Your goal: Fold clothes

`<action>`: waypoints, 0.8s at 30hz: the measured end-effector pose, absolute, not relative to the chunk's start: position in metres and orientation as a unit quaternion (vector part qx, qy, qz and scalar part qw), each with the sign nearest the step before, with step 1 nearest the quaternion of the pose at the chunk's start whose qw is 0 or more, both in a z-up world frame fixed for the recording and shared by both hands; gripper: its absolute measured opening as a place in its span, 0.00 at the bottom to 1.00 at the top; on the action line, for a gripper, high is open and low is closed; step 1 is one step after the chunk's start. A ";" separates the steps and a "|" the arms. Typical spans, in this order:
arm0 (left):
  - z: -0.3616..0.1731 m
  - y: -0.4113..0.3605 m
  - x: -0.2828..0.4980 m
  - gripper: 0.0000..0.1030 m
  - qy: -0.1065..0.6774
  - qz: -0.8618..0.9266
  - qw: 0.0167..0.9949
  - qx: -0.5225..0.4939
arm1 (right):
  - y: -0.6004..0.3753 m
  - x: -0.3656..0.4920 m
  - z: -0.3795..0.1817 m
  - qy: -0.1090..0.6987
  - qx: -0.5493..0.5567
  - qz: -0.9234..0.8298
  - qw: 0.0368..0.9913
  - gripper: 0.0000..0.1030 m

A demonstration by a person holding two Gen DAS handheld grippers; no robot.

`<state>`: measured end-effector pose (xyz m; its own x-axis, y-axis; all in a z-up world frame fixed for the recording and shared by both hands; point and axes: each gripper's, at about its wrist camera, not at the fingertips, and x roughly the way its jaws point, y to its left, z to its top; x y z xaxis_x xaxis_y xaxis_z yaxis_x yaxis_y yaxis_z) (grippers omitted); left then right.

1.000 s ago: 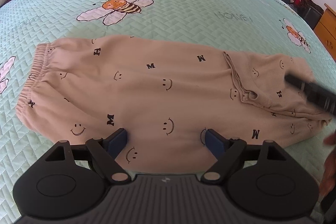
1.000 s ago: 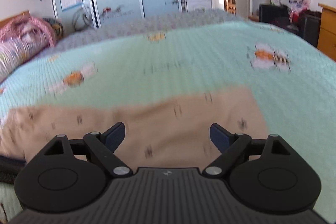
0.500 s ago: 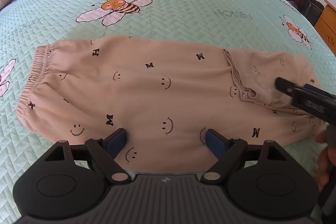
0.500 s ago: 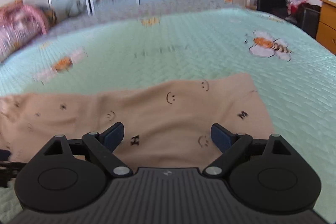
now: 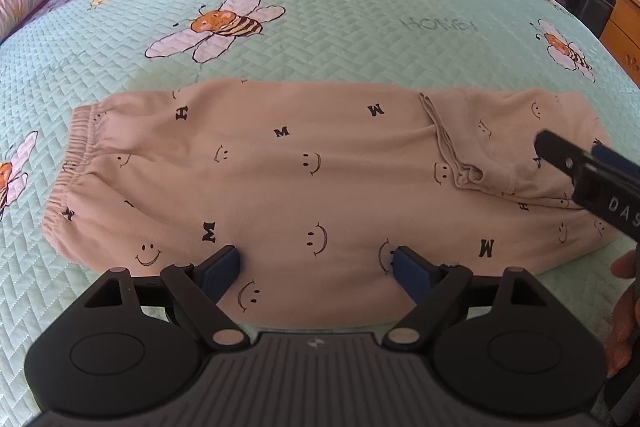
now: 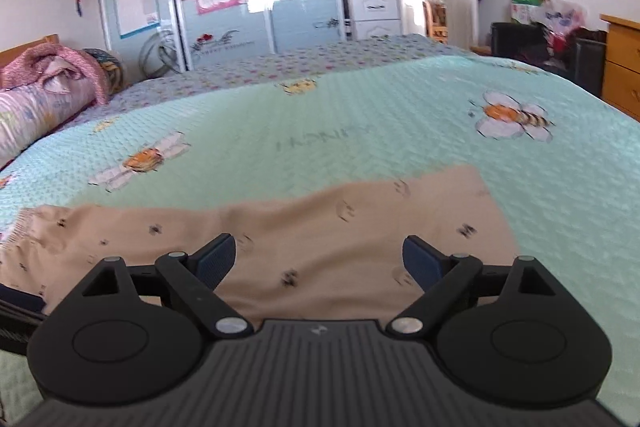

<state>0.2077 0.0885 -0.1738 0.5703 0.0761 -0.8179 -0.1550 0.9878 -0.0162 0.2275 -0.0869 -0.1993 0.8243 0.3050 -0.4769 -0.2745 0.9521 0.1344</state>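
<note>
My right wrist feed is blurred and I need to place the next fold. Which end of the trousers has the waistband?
Observer: The elastic waistband is at the left end of the trousers.
Operator: And the right end, near my right tongs?
Observer: A layer is folded over there. Its hem runs across the cloth, just left of the right tongs.
Operator: Is the left one gripping anything?
Observer: No. The left tongs are open over the near edge, holding nothing.

bright daylight, fisheye-bent edges, right view motion-blurred
</note>
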 end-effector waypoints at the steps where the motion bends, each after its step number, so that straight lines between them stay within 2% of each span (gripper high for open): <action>1: -0.173 0.089 0.207 0.84 0.458 0.066 0.886 -0.042 | -0.083 0.229 -0.198 0.257 0.026 0.158 0.953 0.88; 6: -0.172 0.094 0.205 0.84 0.455 0.071 0.886 -0.045 | -0.059 0.230 -0.212 0.303 -0.023 0.171 0.937 0.88; 17: -0.174 0.101 0.201 0.84 0.457 0.068 0.886 -0.052 | -0.057 0.198 -0.219 0.289 -0.057 0.176 0.939 0.89; 24: -0.161 0.119 0.199 0.84 0.436 0.078 0.894 -0.075 | -0.061 0.208 -0.196 0.250 -0.048 0.179 0.950 0.89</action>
<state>0.1986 0.1187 -0.1611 0.6083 0.0738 -0.7903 -0.2037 0.9768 -0.0656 0.2077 -0.0610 -0.1958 0.8106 0.3166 -0.4926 -0.3648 0.9311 -0.0019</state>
